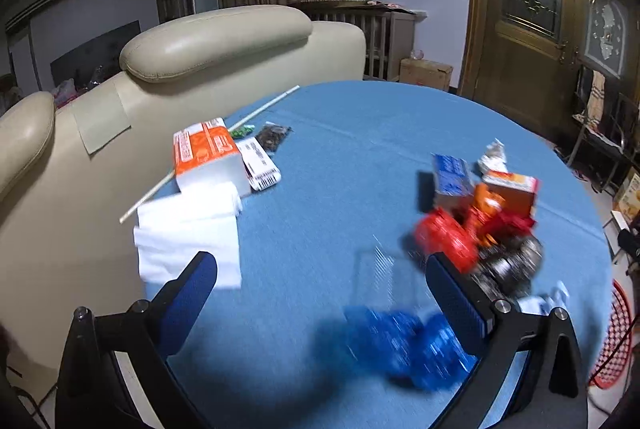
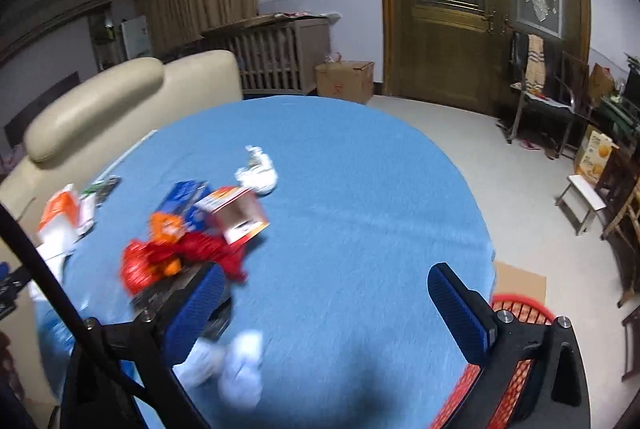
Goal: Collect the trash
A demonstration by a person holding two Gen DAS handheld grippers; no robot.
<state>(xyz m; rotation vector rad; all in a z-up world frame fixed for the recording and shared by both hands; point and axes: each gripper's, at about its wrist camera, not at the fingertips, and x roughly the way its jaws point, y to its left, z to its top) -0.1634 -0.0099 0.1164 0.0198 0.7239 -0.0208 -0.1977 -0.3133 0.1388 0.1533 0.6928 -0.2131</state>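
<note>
Trash lies on a round blue-clothed table (image 1: 340, 169). In the left wrist view a heap of red and orange wrappers (image 1: 460, 233), a blue box (image 1: 452, 177) and an orange carton (image 1: 516, 189) sits at the right. A crumpled blue wrapper (image 1: 408, 345) lies between the fingers of my left gripper (image 1: 320, 309), which is open and empty. My right gripper (image 2: 328, 309) is open and empty above the table (image 2: 360, 189); the red wrappers (image 2: 176, 257) lie by its left finger and crumpled white paper (image 2: 240, 361) lies below.
An orange-and-white box (image 1: 208, 153), white tissue (image 1: 188, 229) and a long white stick (image 1: 212, 149) lie at the table's left. A beige sofa (image 1: 160, 69) stands beyond. A red mesh basket (image 2: 516, 313) sits on the floor at the table's right edge.
</note>
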